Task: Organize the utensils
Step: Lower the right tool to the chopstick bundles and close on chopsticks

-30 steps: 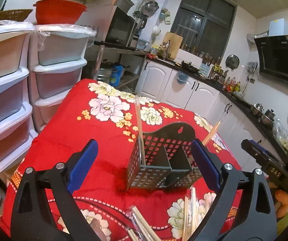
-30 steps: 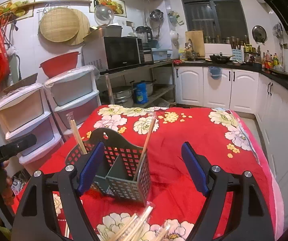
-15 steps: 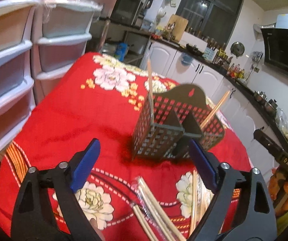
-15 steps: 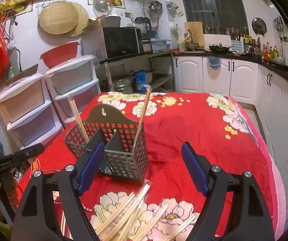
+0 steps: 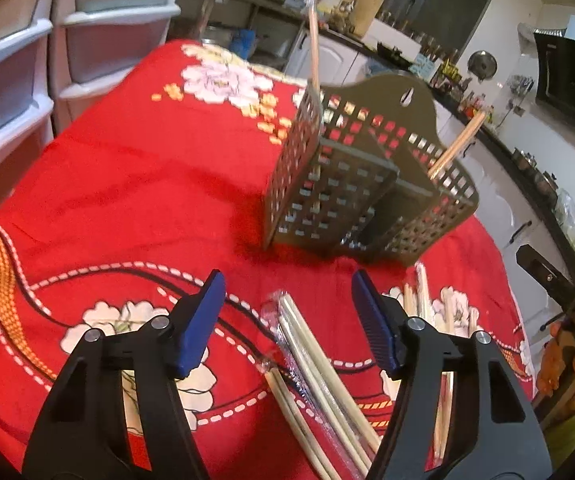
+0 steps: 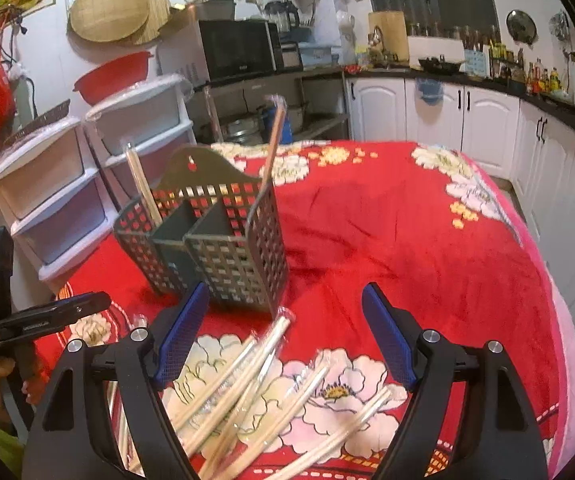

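My left gripper [image 5: 287,312] angles down over the red floral tabletop [image 5: 135,184]; jaws closing, nothing clamped, blue pads clear on both sides of the plastic-wrapped wooden chopsticks [image 5: 315,364] lying flat under and between them. My right gripper [image 6: 287,332] has its jaws wide, empty, above the same scattered pile [image 6: 247,384] of wrapped chopsticks. Grey perforated plastic utensil caddy [image 5: 367,184] stands upright on the tabletop just beyond the pile, split into compartments by solid dividers. One wrapped pair of chopsticks [image 5: 313,40] stands near-upright in its left end compartment, another [image 5: 457,146] leans out of the right end compartment. White plastic drawer units [image 6: 67,184] sit beside the tabletop, behind the caddy in the right view.
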A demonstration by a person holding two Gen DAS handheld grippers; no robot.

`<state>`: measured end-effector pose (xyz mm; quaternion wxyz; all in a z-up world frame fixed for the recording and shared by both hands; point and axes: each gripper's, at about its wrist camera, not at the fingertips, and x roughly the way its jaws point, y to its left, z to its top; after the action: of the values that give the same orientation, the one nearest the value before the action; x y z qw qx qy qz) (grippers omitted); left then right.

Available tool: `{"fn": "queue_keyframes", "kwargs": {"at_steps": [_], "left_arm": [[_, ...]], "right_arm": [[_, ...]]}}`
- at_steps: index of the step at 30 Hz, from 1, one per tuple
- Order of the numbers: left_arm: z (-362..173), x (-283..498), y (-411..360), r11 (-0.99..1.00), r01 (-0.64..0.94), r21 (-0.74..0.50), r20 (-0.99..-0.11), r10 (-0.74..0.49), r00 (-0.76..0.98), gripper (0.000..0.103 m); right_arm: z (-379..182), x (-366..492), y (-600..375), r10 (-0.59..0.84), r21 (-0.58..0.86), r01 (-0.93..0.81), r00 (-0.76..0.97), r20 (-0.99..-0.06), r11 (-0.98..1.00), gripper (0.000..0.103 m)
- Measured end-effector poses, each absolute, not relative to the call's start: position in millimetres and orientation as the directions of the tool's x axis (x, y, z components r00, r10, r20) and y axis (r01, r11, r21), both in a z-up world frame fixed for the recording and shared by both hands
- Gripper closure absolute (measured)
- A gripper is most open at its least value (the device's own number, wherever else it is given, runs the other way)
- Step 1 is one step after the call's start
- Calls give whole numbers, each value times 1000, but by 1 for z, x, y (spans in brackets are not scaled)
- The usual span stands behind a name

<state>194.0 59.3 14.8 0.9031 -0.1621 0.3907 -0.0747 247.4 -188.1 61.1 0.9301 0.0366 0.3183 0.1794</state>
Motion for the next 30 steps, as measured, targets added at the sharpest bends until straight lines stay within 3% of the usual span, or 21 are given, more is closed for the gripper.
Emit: {"fn": "queue_keyframes", "kwargs": {"at_steps": [9,15,21,30], "left_arm": [[-3,205,53,943,18,-333,-720,-267,641,52],[-13,212,47,951,28,-309,-745,-261,615,53],[-19,223,40,953,41,-300,-759,-264,594,63],[-22,231,37,957,35,-287,-772,-254,583,87]], "right_arm": [[21,265,-174,396,221,-341,628,-670,914,42],[2,276,-163,399,228,-346,586,-705,910,46],[-8,285,-159,395,228,-344,568,-722,911,47],[-19,301,-155,384,222,-340,545,-745,914,52]]}}
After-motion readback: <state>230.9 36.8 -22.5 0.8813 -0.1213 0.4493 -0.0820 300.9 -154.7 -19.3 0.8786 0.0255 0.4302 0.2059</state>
